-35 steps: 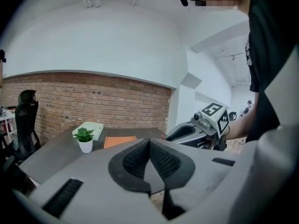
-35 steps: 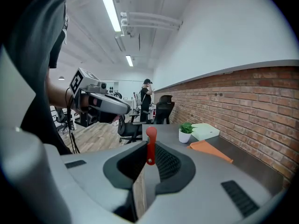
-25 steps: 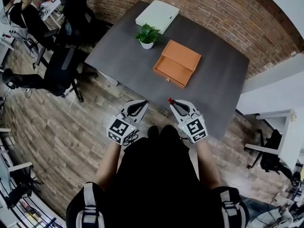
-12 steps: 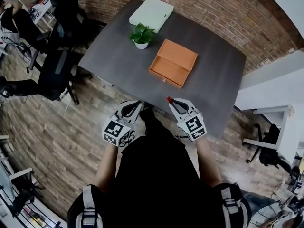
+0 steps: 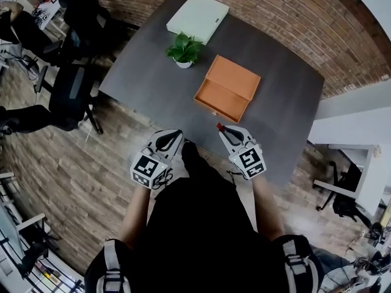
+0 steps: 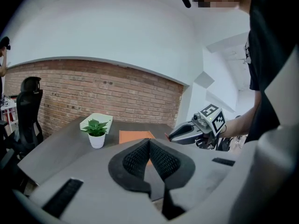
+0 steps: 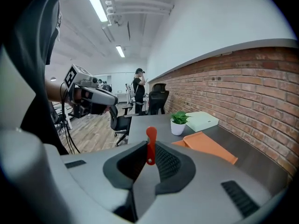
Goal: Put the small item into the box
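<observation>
Jaws of the right gripper (image 5: 221, 129) are clamped on the one small red item (image 7: 151, 143), a slim, smooth piece with a rounded top, standing upright in the grip. Those of the left gripper (image 6: 149, 143) are pressed together on nothing (both pairs are black and ribbed). The item is well apart from the single orange box (image 5: 227, 89), flat, rectangular and open, on the dark matte table (image 5: 146, 78). Also there are one leafy plant (image 5: 184, 46) in a white pot and one pale flat case (image 5: 198, 17).

An office: swivel chairs (image 5: 76, 90), grey desk (image 5: 153, 84), brick wall (image 5: 275, 11), ceiling strip lights (image 7: 96, 3).
</observation>
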